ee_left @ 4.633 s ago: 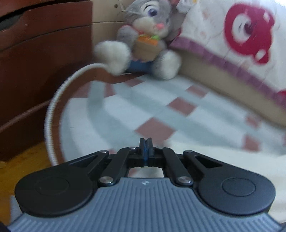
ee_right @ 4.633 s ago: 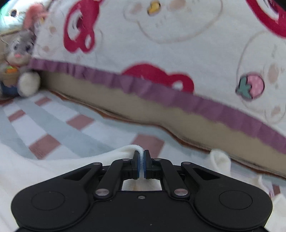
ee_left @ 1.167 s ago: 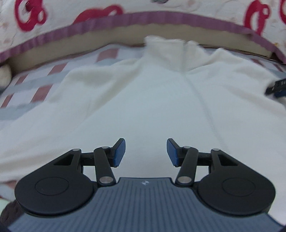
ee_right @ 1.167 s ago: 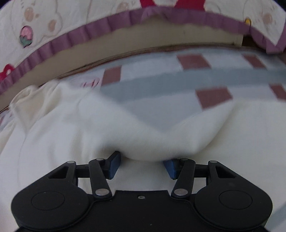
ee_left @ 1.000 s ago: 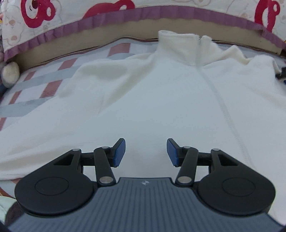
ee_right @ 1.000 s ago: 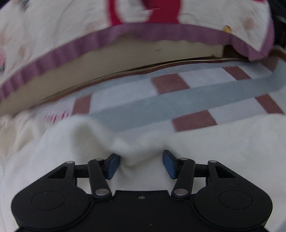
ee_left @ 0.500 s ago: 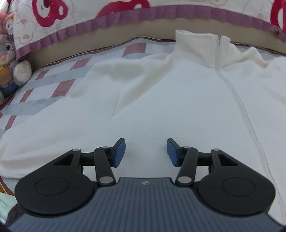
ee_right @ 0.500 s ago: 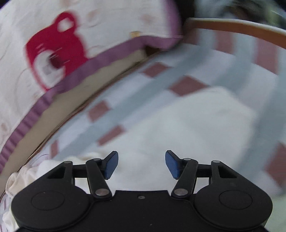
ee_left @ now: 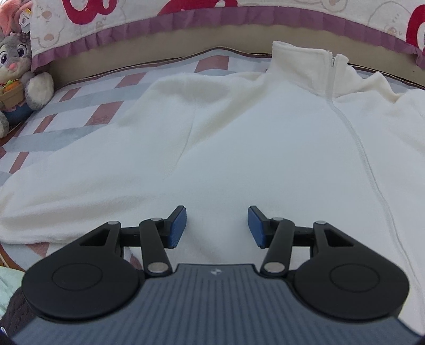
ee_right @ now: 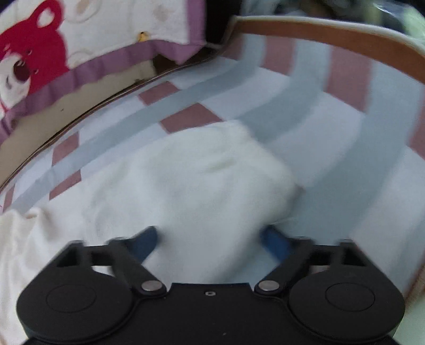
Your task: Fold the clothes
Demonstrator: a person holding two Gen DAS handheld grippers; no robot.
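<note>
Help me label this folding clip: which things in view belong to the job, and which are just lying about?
Part of the job:
- white fleece jacket, spread flat with its collar far from the camera
- its sleeve end
- left gripper, open
- right gripper, jaws just opened wide around the sleeve

Just lying about:
- plush bunny
- bear-print quilt
- checked bedsheet

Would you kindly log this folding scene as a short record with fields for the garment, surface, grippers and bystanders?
garment: white fleece jacket, spread flat, zip up, collar toward the far side
surface: checked blanket
left gripper: open above the jacket's front
right gripper: jaws just opened wide, over the sleeve end
bystander: plush rabbit, far left corner
</note>
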